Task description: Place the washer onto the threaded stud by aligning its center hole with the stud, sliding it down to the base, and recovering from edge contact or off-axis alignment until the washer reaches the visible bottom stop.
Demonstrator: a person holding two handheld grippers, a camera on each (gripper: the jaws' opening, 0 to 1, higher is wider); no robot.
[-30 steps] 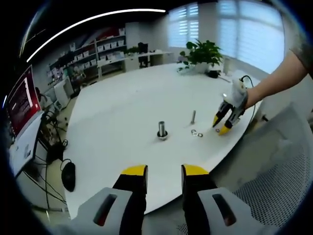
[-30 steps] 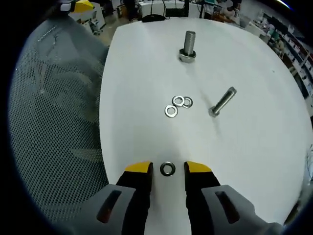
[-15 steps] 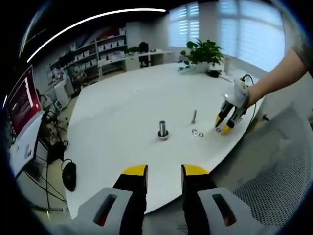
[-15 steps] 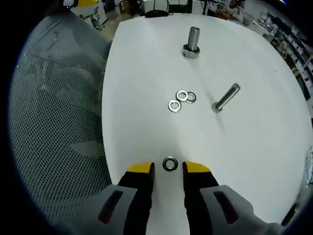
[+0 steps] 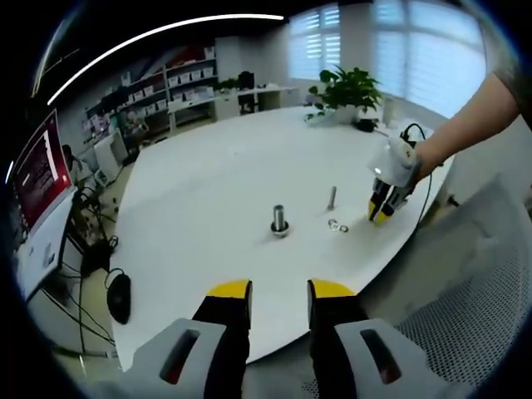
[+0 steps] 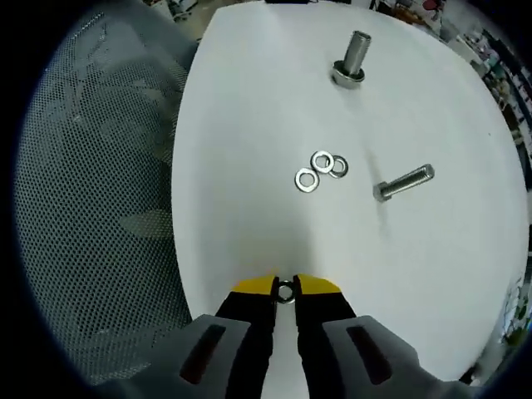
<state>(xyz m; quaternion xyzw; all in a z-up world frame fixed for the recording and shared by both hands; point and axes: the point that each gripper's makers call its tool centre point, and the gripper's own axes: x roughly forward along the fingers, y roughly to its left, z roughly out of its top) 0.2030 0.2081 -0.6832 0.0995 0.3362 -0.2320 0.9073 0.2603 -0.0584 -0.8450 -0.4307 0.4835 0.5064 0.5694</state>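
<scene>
Washer (image 6: 285,292) sits pinched between the right gripper (image 6: 285,289) jaws near the table (image 6: 249,100) edge, gripped for carrying to the upright threaded stud (image 6: 356,58); left gripper (image 5: 278,293) idles apart.

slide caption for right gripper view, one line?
Right gripper pinches a washer on the white table; upright stud ahead.

I count four washers (image 6: 317,171), one upright threaded stud (image 6: 356,58), one loose bolt (image 6: 404,183), two grippers (image 6: 285,287).
</scene>
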